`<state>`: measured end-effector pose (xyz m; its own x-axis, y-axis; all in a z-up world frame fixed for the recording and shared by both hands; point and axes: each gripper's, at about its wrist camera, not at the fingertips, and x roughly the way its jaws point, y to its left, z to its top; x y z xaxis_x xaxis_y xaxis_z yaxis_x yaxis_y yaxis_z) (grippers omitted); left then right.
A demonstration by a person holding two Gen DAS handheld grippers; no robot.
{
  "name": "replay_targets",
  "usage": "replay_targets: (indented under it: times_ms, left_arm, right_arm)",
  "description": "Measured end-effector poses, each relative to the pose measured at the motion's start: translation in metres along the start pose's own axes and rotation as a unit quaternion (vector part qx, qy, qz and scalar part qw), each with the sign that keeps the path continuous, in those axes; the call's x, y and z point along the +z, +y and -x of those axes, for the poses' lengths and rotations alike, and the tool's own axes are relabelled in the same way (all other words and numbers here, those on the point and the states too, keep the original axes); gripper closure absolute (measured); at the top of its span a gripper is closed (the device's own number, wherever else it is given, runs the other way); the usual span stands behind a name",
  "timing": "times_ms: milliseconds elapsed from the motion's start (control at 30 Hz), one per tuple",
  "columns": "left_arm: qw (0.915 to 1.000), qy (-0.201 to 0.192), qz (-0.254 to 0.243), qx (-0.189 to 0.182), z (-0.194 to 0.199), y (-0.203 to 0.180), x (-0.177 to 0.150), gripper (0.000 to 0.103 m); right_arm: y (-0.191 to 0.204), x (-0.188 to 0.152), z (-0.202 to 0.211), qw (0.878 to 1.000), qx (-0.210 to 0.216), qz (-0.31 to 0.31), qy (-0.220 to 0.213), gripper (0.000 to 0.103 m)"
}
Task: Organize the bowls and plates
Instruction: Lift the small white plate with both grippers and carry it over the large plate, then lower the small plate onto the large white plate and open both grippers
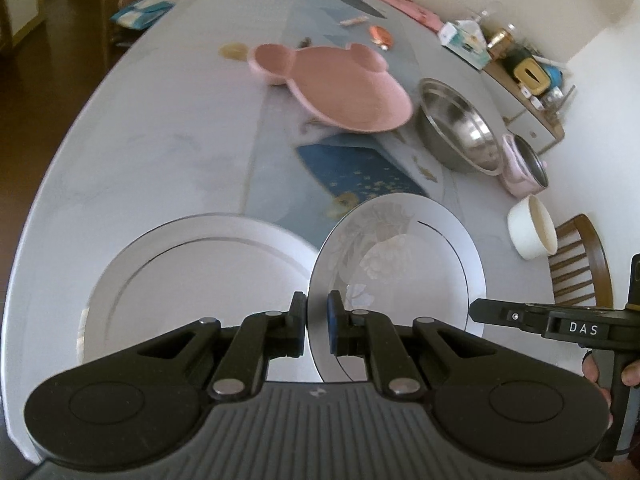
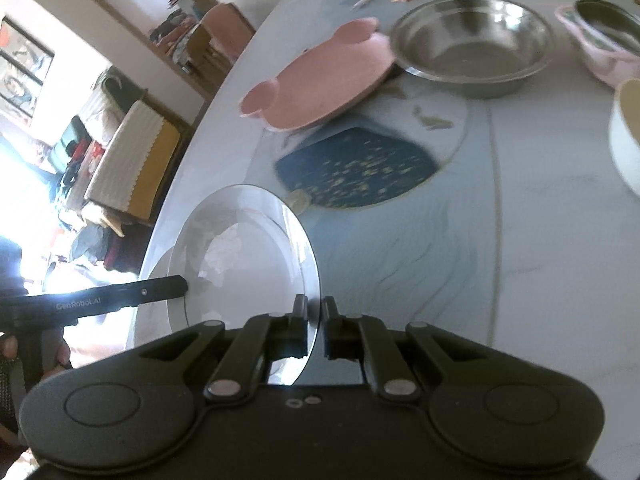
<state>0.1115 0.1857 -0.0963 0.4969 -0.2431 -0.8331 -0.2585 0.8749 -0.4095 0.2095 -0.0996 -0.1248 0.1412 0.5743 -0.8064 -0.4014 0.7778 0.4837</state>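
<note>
Beyond the gripped floral plate [image 1: 404, 256], pink plate [image 1: 340, 88] touches steel bowl [image 1: 460, 128].

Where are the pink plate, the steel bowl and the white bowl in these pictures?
pink plate [image 1: 352, 96]: left wrist view, on its broad flat middle.
steel bowl [image 2: 472, 36]: right wrist view, on its shiny inside.
white bowl [image 1: 524, 232]: left wrist view, on its outer wall.

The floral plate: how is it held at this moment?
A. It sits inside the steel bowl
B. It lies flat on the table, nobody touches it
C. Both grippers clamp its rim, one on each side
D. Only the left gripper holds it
C: the left gripper and the right gripper each pinch the rim of the floral plate on opposite sides.
</note>
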Motion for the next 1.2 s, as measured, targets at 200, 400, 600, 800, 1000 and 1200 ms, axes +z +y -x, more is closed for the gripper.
replay_targets:
  times_ms: [200,400,600,800,1000,1200]
  left_arm:
    - [0.9997,0.002,0.025,0.004,0.008,0.034,-0.014,0.093]
    - [0.9992,0.006,0.040,0.000,0.009,0.063,-0.022,0.093]
    - [0.9990,0.009,0.045,-0.002,0.005,0.082,-0.025,0.093]
    - [0.9991,0.011,0.041,-0.004,0.002,0.088,-0.025,0.093]
    - [0.9992,0.016,0.036,-0.007,-0.002,0.093,-0.023,0.093]
    - [0.9993,0.018,0.030,-0.009,-0.004,0.095,-0.022,0.093]
  right_arm:
    - [0.026,-0.007,-0.021,1.000,0.001,0.015,0.020,0.096]
    - [0.045,-0.012,-0.039,0.999,-0.005,0.018,0.036,0.096]
    - [0.059,-0.017,-0.052,0.999,-0.017,0.022,0.044,0.096]
    - [0.065,-0.020,-0.057,0.999,-0.027,0.019,0.043,0.096]
    - [0.070,-0.022,-0.059,0.998,-0.036,0.015,0.042,0.096]
    - [0.071,-0.023,-0.061,0.998,-0.040,0.012,0.043,0.096]
